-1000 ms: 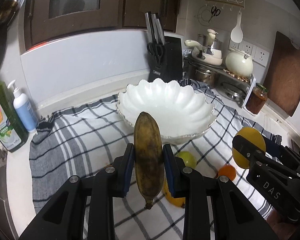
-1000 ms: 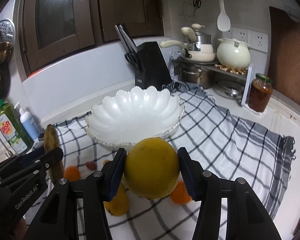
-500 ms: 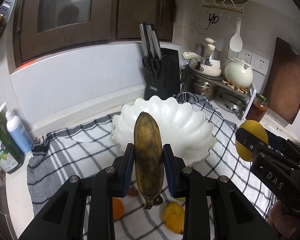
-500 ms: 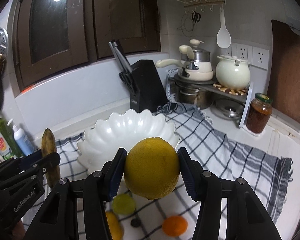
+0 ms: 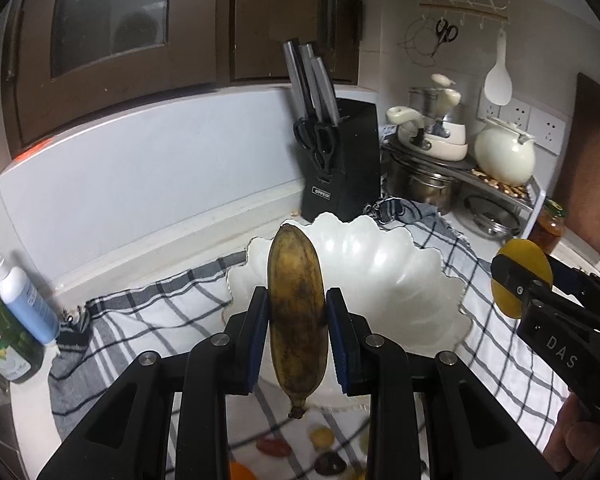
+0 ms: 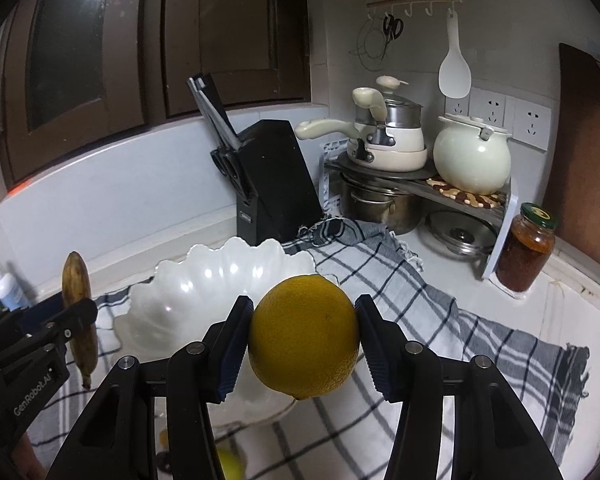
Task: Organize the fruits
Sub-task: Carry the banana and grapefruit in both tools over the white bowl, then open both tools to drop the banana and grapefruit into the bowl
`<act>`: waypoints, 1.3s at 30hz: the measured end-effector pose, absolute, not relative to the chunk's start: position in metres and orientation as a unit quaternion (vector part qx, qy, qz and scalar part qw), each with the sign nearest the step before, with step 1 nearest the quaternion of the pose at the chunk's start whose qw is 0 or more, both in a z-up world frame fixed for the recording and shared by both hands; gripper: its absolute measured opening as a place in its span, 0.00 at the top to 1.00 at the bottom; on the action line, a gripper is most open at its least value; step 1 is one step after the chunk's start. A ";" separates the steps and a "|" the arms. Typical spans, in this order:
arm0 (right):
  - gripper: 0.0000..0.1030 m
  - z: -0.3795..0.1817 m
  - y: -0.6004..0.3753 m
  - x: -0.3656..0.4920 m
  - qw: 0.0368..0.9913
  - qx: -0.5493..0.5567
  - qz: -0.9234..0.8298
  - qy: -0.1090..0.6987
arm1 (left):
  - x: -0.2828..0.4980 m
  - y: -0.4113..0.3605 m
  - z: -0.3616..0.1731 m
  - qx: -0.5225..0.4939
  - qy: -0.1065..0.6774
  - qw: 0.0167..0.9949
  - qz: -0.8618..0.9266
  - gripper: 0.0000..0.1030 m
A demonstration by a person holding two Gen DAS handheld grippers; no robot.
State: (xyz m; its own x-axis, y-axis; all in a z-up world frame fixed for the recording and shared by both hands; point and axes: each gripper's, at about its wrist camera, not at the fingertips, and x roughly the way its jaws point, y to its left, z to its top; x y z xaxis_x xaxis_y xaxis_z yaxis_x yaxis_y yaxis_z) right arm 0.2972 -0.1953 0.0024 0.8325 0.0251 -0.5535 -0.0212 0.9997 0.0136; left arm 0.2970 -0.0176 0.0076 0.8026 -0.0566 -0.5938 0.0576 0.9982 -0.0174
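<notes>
My left gripper (image 5: 297, 340) is shut on a brown-spotted banana (image 5: 297, 312), held upright above the near rim of the white scalloped bowl (image 5: 400, 276). My right gripper (image 6: 304, 338) is shut on a yellow lemon (image 6: 304, 336), held above the bowl's (image 6: 204, 292) near right rim. The lemon also shows in the left wrist view (image 5: 522, 276), and the banana in the right wrist view (image 6: 78, 304). The bowl looks empty. Small fruits (image 5: 276, 446) lie on the checked cloth (image 5: 148, 320) below the grippers.
A black knife block (image 5: 340, 168) stands behind the bowl. A rack with pots and a white kettle (image 6: 472, 160) is at the back right, with a jar (image 6: 526, 254) beside it. Soap bottles (image 5: 24, 300) stand at the left.
Both grippers have risen and moved forward toward the bowl, still holding the banana and the lemon. The loose fruits on the cloth have dropped to the bottom of the views.
</notes>
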 end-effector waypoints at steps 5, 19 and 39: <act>0.48 -0.007 -0.195 0.321 0.956 -0.003 0.009 0.294 | 0.324 -0.016 -0.005 0.003 0.323 0.946 -0.030 0.72; 0.48 -0.038 -0.196 0.365 0.940 -0.002 -0.004 0.340 | 0.368 -0.013 -0.042 0.000 0.366 0.930 -0.037 0.72; 0.16 -0.024 -0.190 0.356 0.949 -0.042 -0.050 0.309 | 0.360 -0.005 -0.045 0.017 0.369 0.929 0.014 0.44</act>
